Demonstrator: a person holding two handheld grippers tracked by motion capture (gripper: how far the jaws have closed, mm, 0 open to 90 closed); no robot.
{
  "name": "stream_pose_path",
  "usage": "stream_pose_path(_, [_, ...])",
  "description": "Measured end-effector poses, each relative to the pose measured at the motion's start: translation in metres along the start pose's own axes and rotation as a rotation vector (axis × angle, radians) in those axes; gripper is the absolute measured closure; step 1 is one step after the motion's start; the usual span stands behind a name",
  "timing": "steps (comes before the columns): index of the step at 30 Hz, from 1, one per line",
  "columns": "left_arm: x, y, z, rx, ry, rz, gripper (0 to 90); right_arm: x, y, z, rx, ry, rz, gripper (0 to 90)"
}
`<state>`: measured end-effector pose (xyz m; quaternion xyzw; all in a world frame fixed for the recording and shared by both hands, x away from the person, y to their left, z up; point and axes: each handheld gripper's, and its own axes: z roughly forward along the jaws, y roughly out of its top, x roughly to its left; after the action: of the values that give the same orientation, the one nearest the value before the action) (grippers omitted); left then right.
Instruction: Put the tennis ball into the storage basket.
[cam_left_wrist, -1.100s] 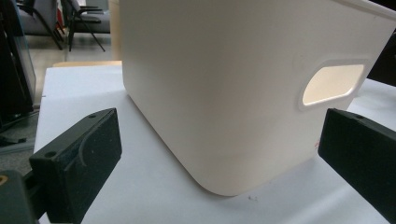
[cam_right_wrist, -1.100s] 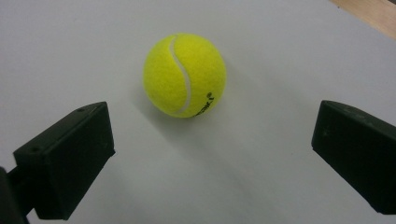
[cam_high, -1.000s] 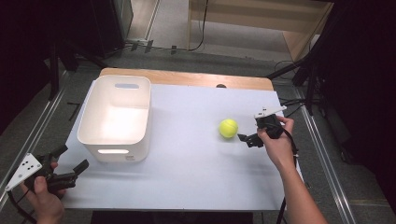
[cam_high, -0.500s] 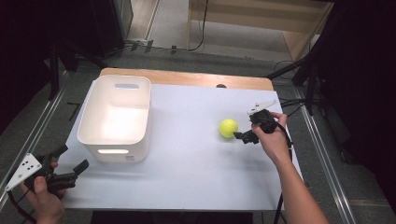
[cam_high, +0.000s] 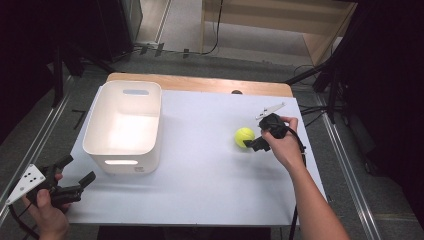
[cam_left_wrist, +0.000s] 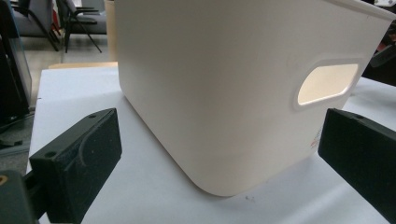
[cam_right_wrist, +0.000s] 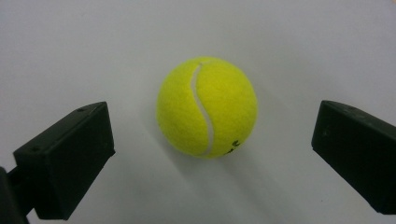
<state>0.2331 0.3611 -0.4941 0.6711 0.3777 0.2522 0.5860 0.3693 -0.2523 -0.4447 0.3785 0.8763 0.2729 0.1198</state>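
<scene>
A yellow-green tennis ball (cam_high: 244, 136) lies on the white table top (cam_high: 210, 190), right of centre. My right gripper (cam_high: 255, 142) is just to its right, open and pointing at it. In the right gripper view the ball (cam_right_wrist: 207, 106) sits between the two black jaws, a little ahead of them, with neither touching it. A white plastic bin (cam_high: 98, 123) with handle slots stands at the left. My left gripper (cam_high: 77, 170) is open near the table's front left corner, facing the bin's near wall (cam_left_wrist: 224, 93) with nothing between its jaws.
The table's wooden far edge (cam_high: 200, 84) runs behind the bin. Metal rails (cam_high: 345, 165) flank the table on both sides, and dark stands and cables lie on the floor beyond.
My right gripper has moved left and slightly forward, closing in on the ball until its open jaws straddle it. The left gripper and the bin have stayed put.
</scene>
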Motion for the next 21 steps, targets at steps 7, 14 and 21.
stream_pose_path(7, [0.000, 0.000, 0.000, 0.000, -0.001, 0.000, 0.0, -0.002, 0.007, 0.006, 0.037, 0.008, 0.000, 0.0])
stream_pose_path(14, [0.000, 0.000, 0.000, 0.001, -0.002, 0.002, 0.0, -0.003, 0.011, 0.014, 0.080, 0.016, -0.001, 0.0])
stream_pose_path(21, [0.000, 0.000, 0.000, 0.001, -0.004, 0.004, 0.0, -0.005, 0.016, 0.022, 0.135, 0.026, -0.013, 0.0])
